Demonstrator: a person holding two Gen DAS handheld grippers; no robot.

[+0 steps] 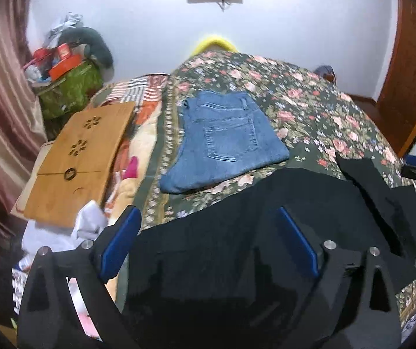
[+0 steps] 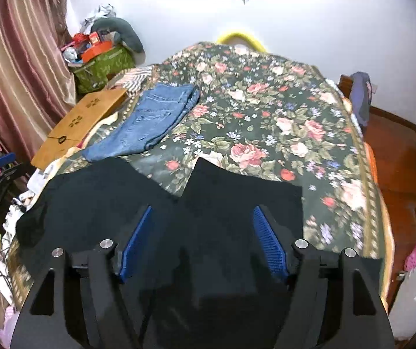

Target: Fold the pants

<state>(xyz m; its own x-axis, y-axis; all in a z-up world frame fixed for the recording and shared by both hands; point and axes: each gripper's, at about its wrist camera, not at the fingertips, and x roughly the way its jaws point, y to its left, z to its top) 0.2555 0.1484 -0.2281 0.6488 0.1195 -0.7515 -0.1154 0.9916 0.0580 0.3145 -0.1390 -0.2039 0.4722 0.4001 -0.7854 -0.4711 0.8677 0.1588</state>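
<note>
The left gripper [image 1: 210, 226] hangs with its blue-padded fingers spread wide apart, nothing pinched between them. The right gripper [image 2: 203, 229] is likewise parted, a little less wide, and empty. Both hover just above the black pants [image 1: 251, 203], which lie spread on the near part of the bed [image 2: 266, 116], their two legs forming a V-shaped gap in the right wrist view. Whether any finger brushes the cloth cannot be told.

The bed carries a dark floral cover. Farther up it lies one pair of folded blue jeans [image 1: 225, 139], back pocket upward, apart from the black pants. Beside the jeans, toward the left edge, rests one wooden board [image 1: 76, 151] with cut-out flower shapes. Beyond stand a green bag [image 1: 68, 93] piled with clutter, a striped curtain [image 2: 18, 67] and a white wall [image 2: 295, 14].
</note>
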